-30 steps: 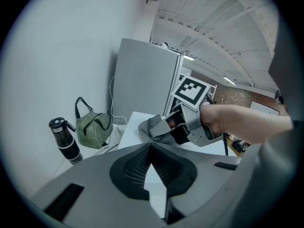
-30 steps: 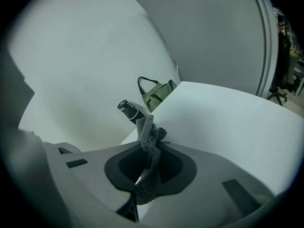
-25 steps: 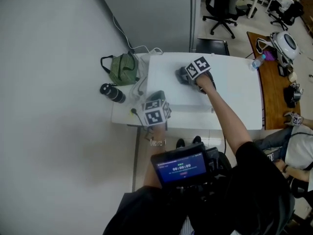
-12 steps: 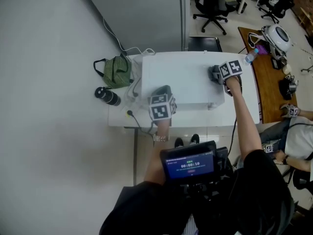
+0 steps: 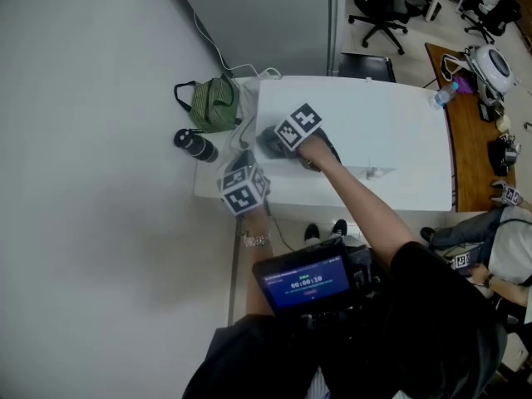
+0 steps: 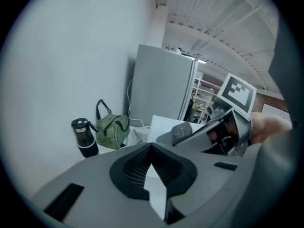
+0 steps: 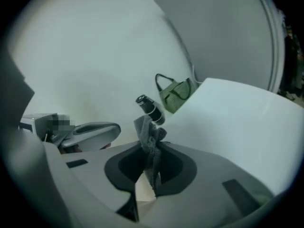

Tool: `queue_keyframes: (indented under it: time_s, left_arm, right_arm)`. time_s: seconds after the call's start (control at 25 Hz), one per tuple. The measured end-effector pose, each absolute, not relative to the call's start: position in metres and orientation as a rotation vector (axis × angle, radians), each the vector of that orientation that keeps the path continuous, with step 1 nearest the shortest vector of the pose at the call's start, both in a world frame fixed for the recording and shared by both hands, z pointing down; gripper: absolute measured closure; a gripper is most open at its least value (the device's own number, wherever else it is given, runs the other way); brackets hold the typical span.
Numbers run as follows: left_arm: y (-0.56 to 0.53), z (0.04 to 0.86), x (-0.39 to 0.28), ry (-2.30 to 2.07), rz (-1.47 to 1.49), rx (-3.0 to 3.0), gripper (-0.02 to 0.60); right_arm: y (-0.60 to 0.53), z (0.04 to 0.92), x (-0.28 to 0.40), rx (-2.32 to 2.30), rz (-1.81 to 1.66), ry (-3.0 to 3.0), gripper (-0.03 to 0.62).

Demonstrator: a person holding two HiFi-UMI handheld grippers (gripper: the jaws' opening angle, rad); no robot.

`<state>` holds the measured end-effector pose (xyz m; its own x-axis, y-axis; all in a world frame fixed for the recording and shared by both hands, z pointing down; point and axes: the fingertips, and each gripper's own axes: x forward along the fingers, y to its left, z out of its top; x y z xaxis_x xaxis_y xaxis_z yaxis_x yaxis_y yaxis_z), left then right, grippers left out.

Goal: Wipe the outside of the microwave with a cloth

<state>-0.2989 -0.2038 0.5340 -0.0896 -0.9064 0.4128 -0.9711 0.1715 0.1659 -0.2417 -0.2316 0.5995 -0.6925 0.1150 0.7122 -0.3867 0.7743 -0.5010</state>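
Observation:
The white microwave [image 5: 374, 135] stands on a white table, seen from above. My right gripper [image 5: 281, 140] is at the left end of its top, shut on a grey cloth [image 5: 268, 143] pressed to the surface. In the right gripper view the cloth [image 7: 150, 136] sticks up from between the closed jaws of that gripper [image 7: 151, 152], with the microwave top [image 7: 237, 122] stretching away to the right. My left gripper [image 5: 243, 187] hangs off the microwave's front left corner, shut and holding nothing [image 6: 152, 148]. From the left gripper view I see the right gripper [image 6: 209, 127] and the cloth [image 6: 181, 131] on the top.
A green striped bag [image 5: 214, 105] and a black bottle [image 5: 194, 146] sit on the table [image 5: 212, 194] left of the microwave, with white cables beside them. A grey cabinet [image 5: 266, 15] stands behind. A wooden desk [image 5: 470, 131], office chairs [image 5: 378, 7] and a seated person [image 5: 499, 252] are to the right.
My right gripper swept the cloth from the middle of the microwave top to its right end, then back across to the left end. The left gripper stayed near the front left corner.

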Motion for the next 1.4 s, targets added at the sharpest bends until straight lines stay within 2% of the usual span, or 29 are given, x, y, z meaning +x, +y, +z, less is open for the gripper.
queue_keyframes:
  time_s: [0.16, 0.32, 0.8, 1.0, 1.16, 1.4]
  left_arm:
    - [-0.194, 0.536, -0.311, -2.056, 0.196, 1.735, 0.584]
    - [-0.201, 0.538, -0.294, -2.012, 0.207, 1.787, 0.584]
    - [-0.250, 0.540, -0.166, -1.694, 0.287, 2.123, 0.584]
    - [-0.245, 0.550, -0.118, -1.554, 0.317, 2.211, 0.584]
    - [-0.233, 0.555, -0.088, -1.477, 0.349, 2.252, 0.584]
    - [-0.199, 0.547, -0.066, -1.489, 0.393, 2.271, 0.584]
  right_arm:
    - [-0.210, 0.629, -0.259, 0.170, 0.728, -2.090, 0.551]
    - [-0.224, 0.636, -0.218, 0.246, 0.762, -2.084, 0.551]
    - [-0.257, 0.637, 0.050, 0.781, 1.010, -2.047, 0.551]
    - [-0.241, 0.637, 0.125, 1.014, 1.060, -1.984, 0.551]
    - [-0.222, 0.620, 0.126, 1.102, 0.987, -2.025, 0.549]
    - [-0.191, 0.581, 0.069, 1.125, 0.792, -2.260, 0.549]
